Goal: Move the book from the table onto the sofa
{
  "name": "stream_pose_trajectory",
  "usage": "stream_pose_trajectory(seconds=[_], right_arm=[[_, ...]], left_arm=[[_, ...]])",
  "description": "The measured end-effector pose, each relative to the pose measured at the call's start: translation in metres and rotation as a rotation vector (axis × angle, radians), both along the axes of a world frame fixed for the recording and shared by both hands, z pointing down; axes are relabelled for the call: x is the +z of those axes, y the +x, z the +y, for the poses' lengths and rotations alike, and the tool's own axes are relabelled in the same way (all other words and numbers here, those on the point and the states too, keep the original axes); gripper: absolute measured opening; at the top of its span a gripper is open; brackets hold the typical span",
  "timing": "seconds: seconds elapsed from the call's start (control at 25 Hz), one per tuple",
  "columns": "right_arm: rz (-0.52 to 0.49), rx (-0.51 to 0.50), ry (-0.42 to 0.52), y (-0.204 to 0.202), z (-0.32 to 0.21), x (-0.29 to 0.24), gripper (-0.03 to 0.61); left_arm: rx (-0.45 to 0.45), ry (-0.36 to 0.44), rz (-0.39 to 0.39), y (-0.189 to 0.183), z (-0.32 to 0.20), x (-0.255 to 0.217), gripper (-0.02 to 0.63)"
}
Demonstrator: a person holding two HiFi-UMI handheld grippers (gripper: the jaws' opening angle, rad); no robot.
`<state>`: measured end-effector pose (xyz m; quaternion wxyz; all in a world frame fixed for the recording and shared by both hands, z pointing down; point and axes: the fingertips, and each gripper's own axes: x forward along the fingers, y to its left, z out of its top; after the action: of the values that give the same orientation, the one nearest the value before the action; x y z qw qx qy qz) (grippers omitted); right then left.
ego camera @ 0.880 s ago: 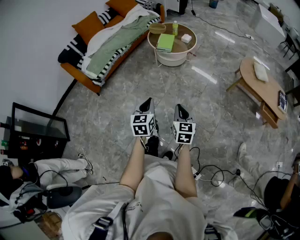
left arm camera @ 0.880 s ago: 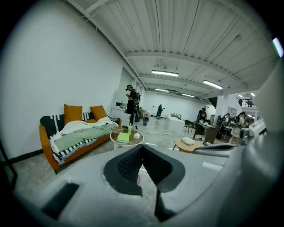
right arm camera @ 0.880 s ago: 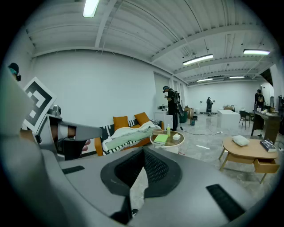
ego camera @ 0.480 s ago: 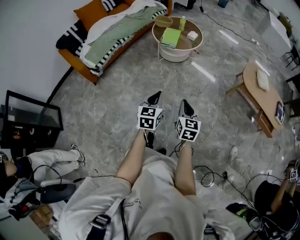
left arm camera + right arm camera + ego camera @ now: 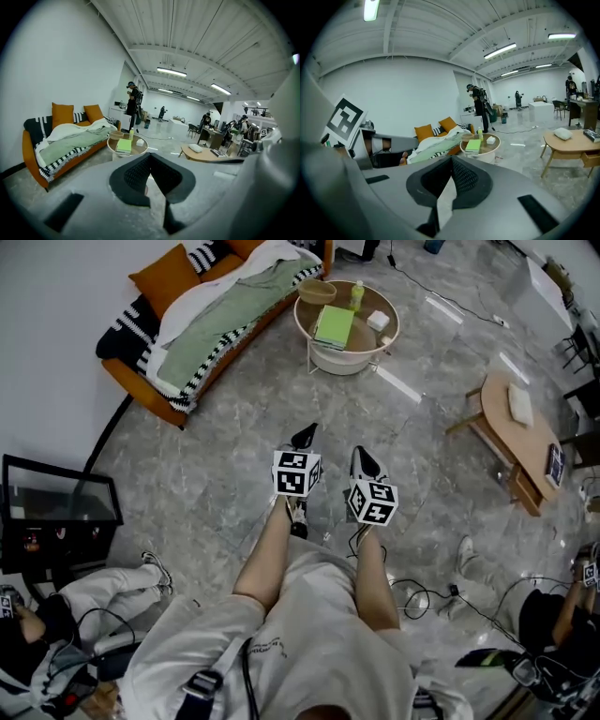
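A green book (image 5: 332, 324) lies on the round table (image 5: 349, 352) far ahead; the left gripper view shows that green book (image 5: 124, 145), and so does the right gripper view (image 5: 473, 146). The orange sofa (image 5: 141, 392), draped in white and green covers, stands left of the table. My left gripper (image 5: 304, 436) and right gripper (image 5: 364, 459) are held side by side over the grey floor, far short of the table. Both are shut with nothing between their pads.
On the round table also stand a bowl (image 5: 316, 291), a green bottle (image 5: 356, 294) and a small white box (image 5: 377, 321). An oval wooden table (image 5: 517, 435) stands at the right. Cables (image 5: 431, 598) trail on the floor, and people sit at both lower corners.
The view has shifted as I walk: sofa and round table sit slightly differently in frame, and both grippers have stayed shut, side by side, pointing at the table.
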<state>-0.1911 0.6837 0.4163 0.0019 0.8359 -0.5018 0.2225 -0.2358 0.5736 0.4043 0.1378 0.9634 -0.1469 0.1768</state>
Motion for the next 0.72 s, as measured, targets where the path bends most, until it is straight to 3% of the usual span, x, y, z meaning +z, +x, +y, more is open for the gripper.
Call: stream_pose_trajectory(seconds=[0.12, 0.44, 0.64, 0.72], right_arm=[[-0.039, 0.012, 0.025, 0.0, -0.024, 0.001, 0.006], [0.018, 0.003, -0.002, 0.026, -0.084, -0.008, 0.006], [-0.009, 0.01, -0.023, 0.028, -0.096, -0.001, 0.006], [-0.002, 0.018, -0.03, 0.034, -0.104, -0.001, 0.006]], left_arm=[[0.032, 0.025, -0.008, 0.017, -0.024, -0.001, 0.008], [0.059, 0.012, 0.04, 0.056, -0.082, -0.008, 0.008], [0.07, -0.099, 0.045, 0.05, -0.097, 0.005, 0.008], [0.056, -0.099, 0.052, 0.052, -0.107, 0.003, 0.008]])
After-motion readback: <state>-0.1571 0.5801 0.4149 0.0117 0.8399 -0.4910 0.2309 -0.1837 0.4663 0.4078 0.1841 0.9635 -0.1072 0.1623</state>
